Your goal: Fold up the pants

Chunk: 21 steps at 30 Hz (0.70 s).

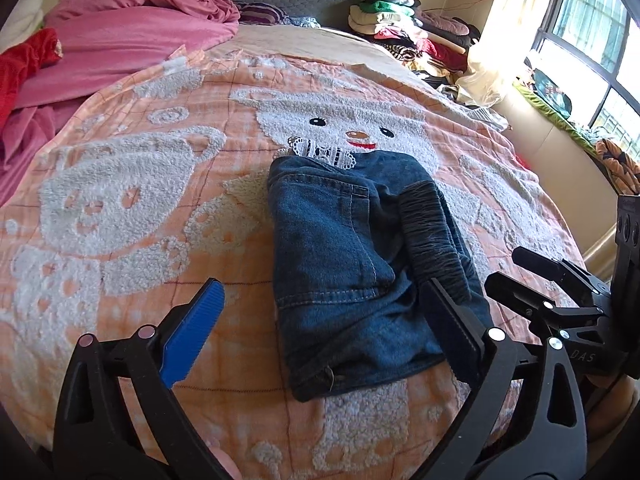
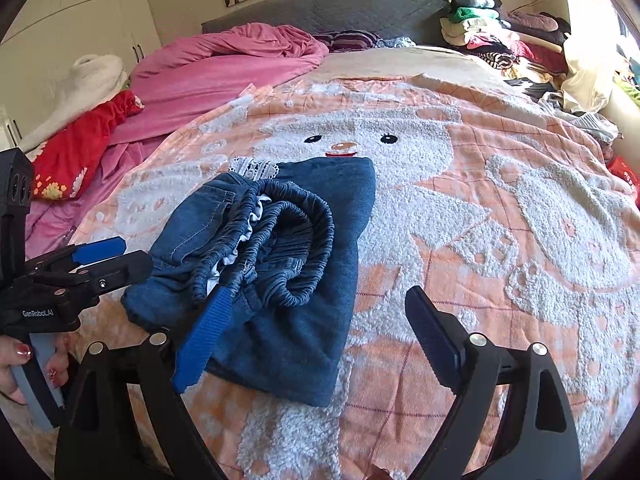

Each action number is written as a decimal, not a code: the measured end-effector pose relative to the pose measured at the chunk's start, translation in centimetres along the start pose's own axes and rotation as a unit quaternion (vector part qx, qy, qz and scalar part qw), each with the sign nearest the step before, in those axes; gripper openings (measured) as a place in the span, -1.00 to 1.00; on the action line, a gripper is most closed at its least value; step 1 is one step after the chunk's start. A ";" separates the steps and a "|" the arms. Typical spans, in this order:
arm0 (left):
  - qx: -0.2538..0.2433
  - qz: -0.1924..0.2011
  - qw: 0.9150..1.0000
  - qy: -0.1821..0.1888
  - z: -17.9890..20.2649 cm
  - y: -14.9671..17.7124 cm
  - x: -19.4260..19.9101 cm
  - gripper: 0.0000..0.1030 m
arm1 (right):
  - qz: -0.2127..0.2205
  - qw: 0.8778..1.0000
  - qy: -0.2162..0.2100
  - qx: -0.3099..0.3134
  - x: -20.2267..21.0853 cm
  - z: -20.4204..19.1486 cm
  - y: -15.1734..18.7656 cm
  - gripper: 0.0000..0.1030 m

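Denim, dark blue and folded into a compact bundle, the small elastic-waist jeans [image 1: 352, 264] lie on the peach teddy-bear blanket [image 1: 132, 184]. They sit ahead of the left gripper [image 1: 320, 328], nearer its right finger, and overlapped by the left finger of the right gripper [image 2: 316, 328]. Both sets of jaws stand wide and hold nothing. The fold looks finished, so the sensible move is to back straight away without snagging the gathered waistband [image 2: 288, 232]. The bundle's underside, its inner layers and the lace trim's [image 2: 254, 168] attachment stay hidden.
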State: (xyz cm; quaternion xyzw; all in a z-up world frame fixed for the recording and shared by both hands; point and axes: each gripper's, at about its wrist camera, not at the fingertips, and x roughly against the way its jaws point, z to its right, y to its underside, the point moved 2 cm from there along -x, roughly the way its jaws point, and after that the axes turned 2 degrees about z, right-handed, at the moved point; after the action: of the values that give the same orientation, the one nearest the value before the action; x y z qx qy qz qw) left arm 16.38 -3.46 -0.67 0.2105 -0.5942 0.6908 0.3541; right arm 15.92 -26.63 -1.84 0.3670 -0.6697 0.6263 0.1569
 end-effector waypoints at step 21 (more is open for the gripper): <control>-0.014 0.004 1.000 -0.023 0.8 6.3 4.8 0.82 | 0.045 0.998 0.036 0.017 7.2 -3.1 5.4 0.86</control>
State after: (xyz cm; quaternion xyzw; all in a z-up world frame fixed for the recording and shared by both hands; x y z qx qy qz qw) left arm 8.40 -3.38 -1.34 0.2191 -0.6125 0.6789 0.3405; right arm 6.51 -26.14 -0.40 0.3163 -0.6688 0.6569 0.1458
